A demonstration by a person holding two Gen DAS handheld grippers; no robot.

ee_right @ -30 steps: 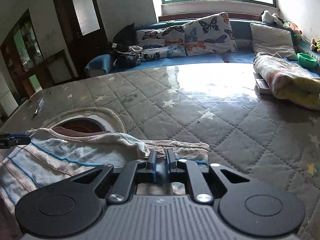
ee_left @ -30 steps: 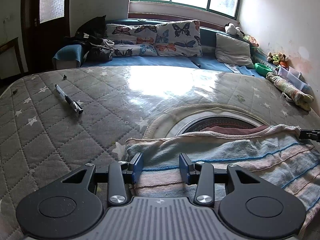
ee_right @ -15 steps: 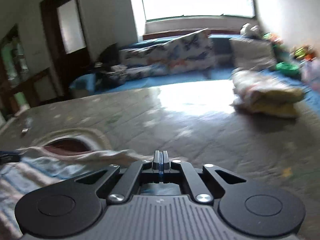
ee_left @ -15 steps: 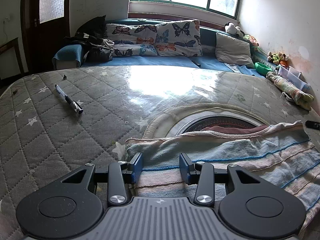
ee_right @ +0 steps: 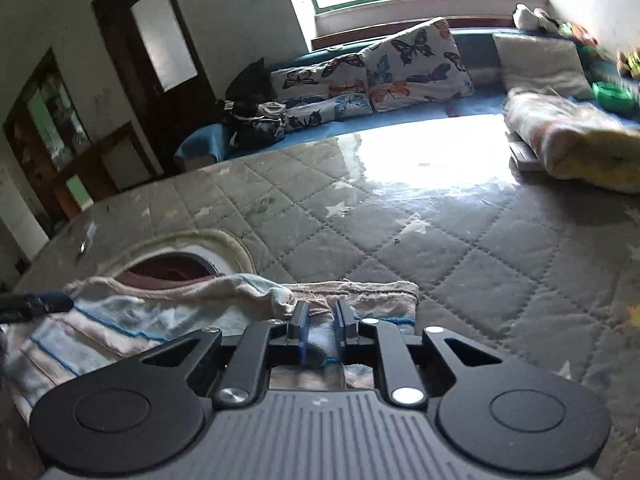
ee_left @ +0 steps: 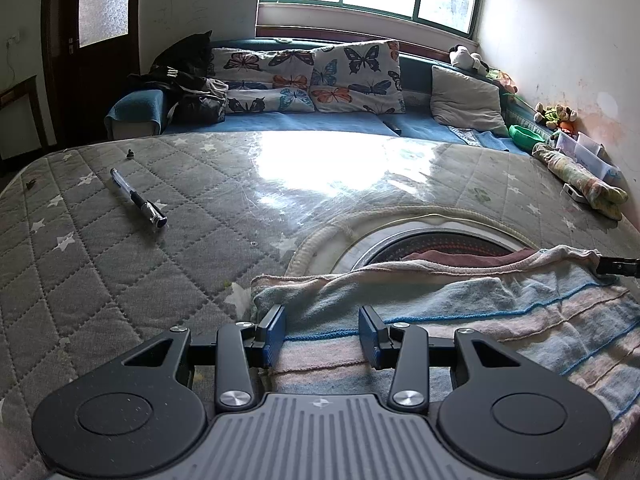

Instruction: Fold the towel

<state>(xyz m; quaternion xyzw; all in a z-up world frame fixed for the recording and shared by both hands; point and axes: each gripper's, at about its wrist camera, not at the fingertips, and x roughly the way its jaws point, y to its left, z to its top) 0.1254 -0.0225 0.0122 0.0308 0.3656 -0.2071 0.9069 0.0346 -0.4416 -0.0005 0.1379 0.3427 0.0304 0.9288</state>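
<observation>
A pastel striped towel (ee_left: 460, 304) lies folded on the grey quilted mattress (ee_left: 160, 272), with its far edge over a round opening (ee_left: 440, 240). My left gripper (ee_left: 322, 330) stands open over the towel's near left corner, and the cloth lies flat below its blue pads. My right gripper (ee_right: 321, 320) hovers at the towel's (ee_right: 140, 320) right edge. Its jaws are opening, with a narrow gap and no cloth pinched between them. Each gripper's tip shows in the other view: the right one (ee_left: 618, 266) by the far right corner, the left one (ee_right: 36, 306) at the left.
A pen (ee_left: 138, 198) lies on the mattress at the left. A rolled cloth (ee_left: 580, 178) sits at the right edge by the wall (ee_right: 572, 140). Beyond the mattress is a blue sofa with butterfly pillows (ee_left: 312, 76).
The right gripper shut fully and swung away from the towel's right edge in a blur. It is now back there with its jaws slightly apart. The left gripper has not moved.
</observation>
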